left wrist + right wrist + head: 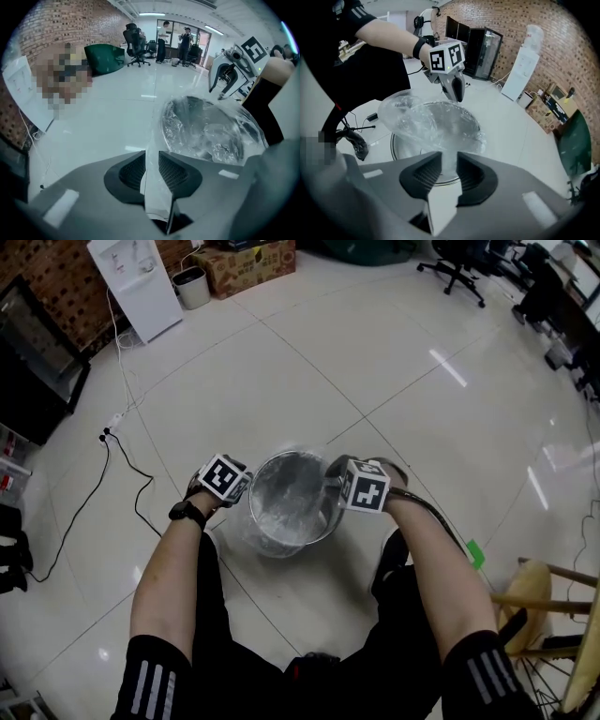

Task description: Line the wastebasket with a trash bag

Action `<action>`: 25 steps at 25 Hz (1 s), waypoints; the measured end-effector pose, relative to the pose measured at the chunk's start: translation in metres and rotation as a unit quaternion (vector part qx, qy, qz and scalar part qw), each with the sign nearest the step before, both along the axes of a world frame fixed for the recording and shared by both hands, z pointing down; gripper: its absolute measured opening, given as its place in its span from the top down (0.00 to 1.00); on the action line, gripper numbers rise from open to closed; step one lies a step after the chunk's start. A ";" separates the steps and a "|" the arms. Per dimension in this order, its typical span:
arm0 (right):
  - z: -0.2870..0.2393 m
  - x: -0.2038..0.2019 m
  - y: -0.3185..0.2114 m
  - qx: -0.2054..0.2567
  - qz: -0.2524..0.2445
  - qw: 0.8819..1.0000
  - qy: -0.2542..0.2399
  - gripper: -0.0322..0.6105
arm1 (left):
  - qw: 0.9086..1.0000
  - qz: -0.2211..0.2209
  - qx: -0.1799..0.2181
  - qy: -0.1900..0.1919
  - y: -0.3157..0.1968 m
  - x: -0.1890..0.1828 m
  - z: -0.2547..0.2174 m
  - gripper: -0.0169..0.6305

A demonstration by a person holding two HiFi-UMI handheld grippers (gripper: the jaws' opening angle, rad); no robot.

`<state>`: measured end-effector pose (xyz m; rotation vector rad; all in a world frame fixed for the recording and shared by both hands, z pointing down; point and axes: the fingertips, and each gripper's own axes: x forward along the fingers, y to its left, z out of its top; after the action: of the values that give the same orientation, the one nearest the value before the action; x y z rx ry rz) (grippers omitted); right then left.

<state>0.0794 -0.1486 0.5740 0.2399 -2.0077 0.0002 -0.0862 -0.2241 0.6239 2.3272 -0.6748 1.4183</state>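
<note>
A round metal wastebasket stands on the floor between my knees, with a clear trash bag draped in and over its mouth. My left gripper is at the basket's left rim; in the left gripper view its jaws are shut on a strip of the bag's film. My right gripper is at the right rim; in the right gripper view its jaws pinch bunched film over the basket. The bag is stretched between both grippers. Each gripper shows in the other's view, the right gripper and the left gripper.
A white water dispenser, a small bin and a cardboard box stand at the back left. A cable runs over the tiles at left. A wooden stool stands at right, an office chair far back.
</note>
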 end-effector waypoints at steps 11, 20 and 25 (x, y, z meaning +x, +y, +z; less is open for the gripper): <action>-0.008 0.036 0.017 -0.063 0.058 0.996 -0.011 0.94 | 1.000 -0.006 -0.013 0.008 0.004 -0.025 -0.004 0.84; 0.048 0.073 0.043 -0.119 0.086 0.989 -0.014 0.94 | 0.999 -0.009 -0.050 0.010 0.024 -0.027 0.023 0.84; 0.083 0.067 0.058 -0.145 0.061 0.988 -0.002 0.94 | 0.997 -0.005 -0.071 0.007 0.031 -0.032 0.043 0.84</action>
<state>0.1461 -0.0906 0.6567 0.1746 -1.9646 0.3667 -0.1180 -0.1927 0.6668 2.2193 -0.5625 1.3972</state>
